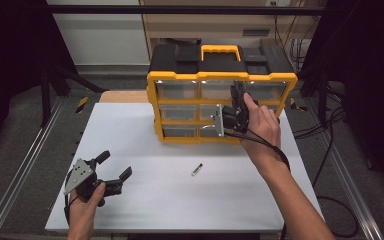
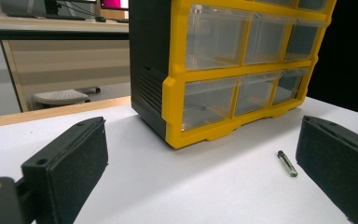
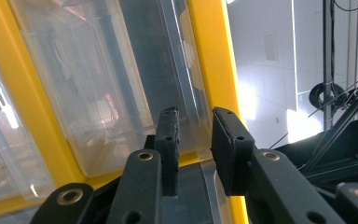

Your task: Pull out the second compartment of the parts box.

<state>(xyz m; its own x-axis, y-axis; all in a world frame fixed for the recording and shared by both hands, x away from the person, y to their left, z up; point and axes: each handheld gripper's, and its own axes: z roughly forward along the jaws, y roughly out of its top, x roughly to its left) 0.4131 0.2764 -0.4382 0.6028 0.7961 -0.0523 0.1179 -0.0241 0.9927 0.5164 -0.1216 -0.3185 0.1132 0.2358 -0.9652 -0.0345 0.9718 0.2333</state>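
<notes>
A yellow and black organiser with clear drawers stands at the back of the white table. My right gripper is up against its front, toward the upper right. In the right gripper view its jaws stand close together with the lip of a clear drawer filling the gap, beside the yellow frame. My left gripper rests at the front left with its jaws wide apart and nothing between them. A small thin vial lies on the table in front of the organiser, near the left gripper's right jaw.
Metal rails run along both sides of the table. Cables hang and trail at the right. A wooden strip shows behind the table's far left edge.
</notes>
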